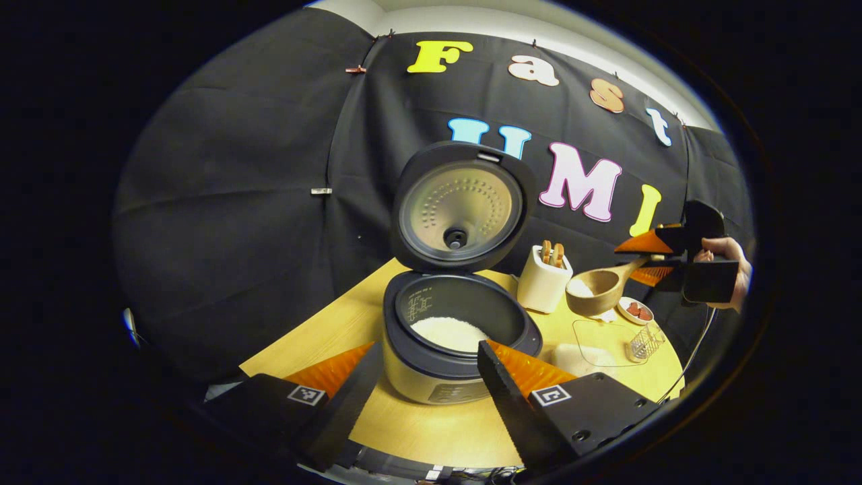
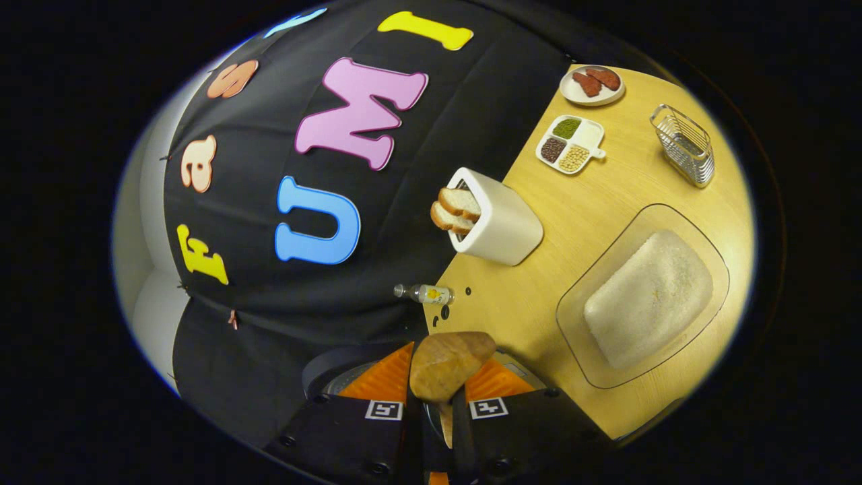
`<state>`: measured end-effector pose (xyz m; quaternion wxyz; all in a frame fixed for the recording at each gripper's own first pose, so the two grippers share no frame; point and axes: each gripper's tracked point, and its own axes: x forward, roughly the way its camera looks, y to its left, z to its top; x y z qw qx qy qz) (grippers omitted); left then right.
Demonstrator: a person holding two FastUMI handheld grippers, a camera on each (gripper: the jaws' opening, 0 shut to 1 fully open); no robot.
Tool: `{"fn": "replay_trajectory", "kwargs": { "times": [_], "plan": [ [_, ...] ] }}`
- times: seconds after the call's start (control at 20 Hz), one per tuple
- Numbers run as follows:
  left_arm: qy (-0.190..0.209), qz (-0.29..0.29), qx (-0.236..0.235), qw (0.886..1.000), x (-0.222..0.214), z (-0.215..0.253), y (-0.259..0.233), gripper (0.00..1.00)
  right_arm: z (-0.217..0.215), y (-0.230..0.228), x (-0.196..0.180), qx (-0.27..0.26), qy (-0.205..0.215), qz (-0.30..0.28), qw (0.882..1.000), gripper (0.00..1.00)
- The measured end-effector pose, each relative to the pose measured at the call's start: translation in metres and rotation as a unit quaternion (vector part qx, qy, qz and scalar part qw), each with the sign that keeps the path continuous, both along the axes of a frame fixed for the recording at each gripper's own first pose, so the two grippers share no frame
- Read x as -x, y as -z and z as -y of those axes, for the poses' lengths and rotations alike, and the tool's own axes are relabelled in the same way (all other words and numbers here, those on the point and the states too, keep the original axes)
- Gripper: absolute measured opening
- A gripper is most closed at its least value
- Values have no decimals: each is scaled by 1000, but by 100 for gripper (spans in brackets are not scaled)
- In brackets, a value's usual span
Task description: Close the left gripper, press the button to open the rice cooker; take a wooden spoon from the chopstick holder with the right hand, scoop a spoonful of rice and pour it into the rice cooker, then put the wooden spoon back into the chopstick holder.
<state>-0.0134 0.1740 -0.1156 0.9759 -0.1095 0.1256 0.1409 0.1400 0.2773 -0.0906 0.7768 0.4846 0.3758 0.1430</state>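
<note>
Rice cooker open on counter, rice already inside. Right tongs clamp wooden spoon, loaded, right of cooker. Left tongs wide. Judgement: carry spoon level left over pot, then tip slowly.

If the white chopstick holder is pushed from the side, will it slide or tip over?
The chopstick holder looks tall for its footprint, so a high push would probably tip it. Its smooth white wall may slip between fingers. It stands on the smooth wooden table, so a low push would likely slide it.
</note>
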Motion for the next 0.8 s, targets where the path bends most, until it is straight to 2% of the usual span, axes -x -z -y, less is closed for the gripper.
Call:
{"fn": "replay_trajectory", "kwargs": {
  "times": [0.2, 0.35, 0.6, 0.8],
  "plan": [
    [-20, -2, 18, 1000, 9, -23, 6, 95, -50, -9, 2, 18, -39, 34, 999, 21],
    [-19, -1, 12, 1000, 11, -35, 9, 95, -77, -18, 6, 72, -67, 103, 990, 21],
    [-22, 1, -10, 1000, 4, -59, 2, 95, -125, -19, 17, 144, -136, 199, 960, 21],
    [-30, 8, 25, 999, 0, -65, 4, 96, -149, -16, 23, 197, -187, 267, 925, 21]
  ]
}}
